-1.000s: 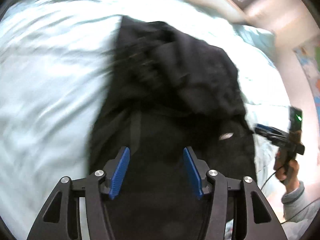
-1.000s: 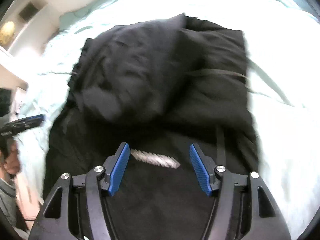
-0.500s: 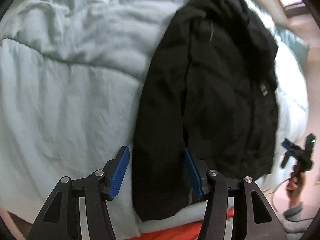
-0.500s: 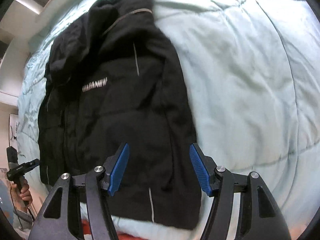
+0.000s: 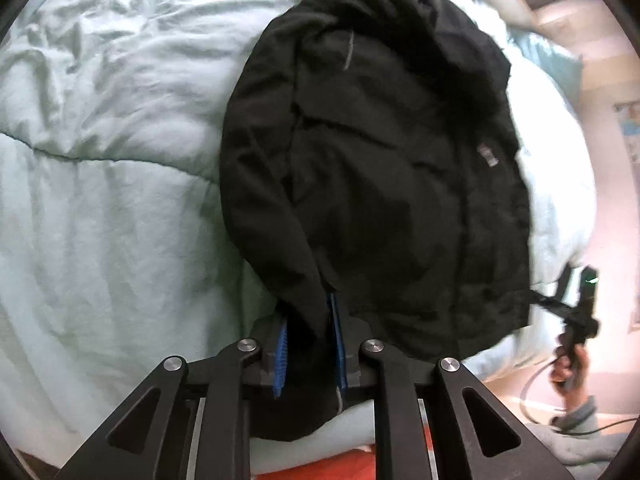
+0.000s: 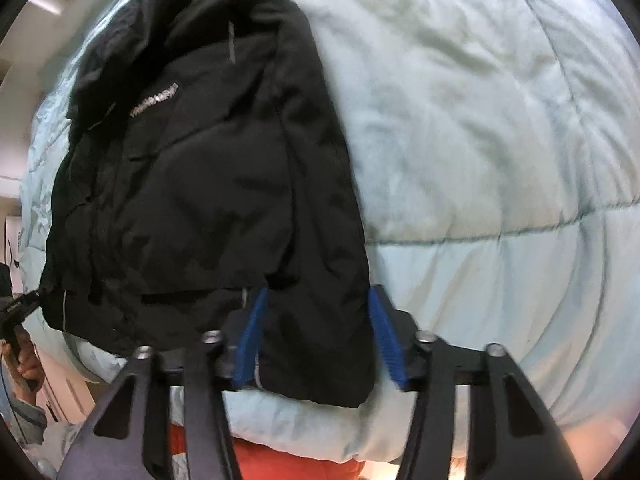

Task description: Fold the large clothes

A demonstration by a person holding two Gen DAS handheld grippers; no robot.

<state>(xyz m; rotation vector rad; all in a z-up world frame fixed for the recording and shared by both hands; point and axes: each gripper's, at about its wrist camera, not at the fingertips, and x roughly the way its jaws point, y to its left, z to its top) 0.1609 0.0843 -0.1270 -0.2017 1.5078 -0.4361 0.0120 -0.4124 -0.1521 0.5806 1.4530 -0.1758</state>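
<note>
A large black padded jacket (image 5: 384, 168) lies lengthwise on a pale green duvet (image 5: 100, 200), collar far, hem near the bed's front edge. In the left wrist view my left gripper (image 5: 308, 344) is shut on the jacket's near left sleeve end. In the right wrist view the jacket (image 6: 208, 184) shows a white chest logo, and my right gripper (image 6: 316, 344) is open with its blue pads on either side of the right sleeve end, at the bed's front edge.
The duvet (image 6: 500, 160) spreads wide beside the jacket. An orange sheet (image 5: 360, 464) shows under the bed's front edge. A pale wall with a poster (image 5: 628, 128) stands at the right. The other gripper and its hand (image 5: 576, 320) show at the right.
Both grippers have dropped to the jacket's near hem. The left gripper has shut on the left sleeve end. The right gripper has come around the right sleeve end, still open.
</note>
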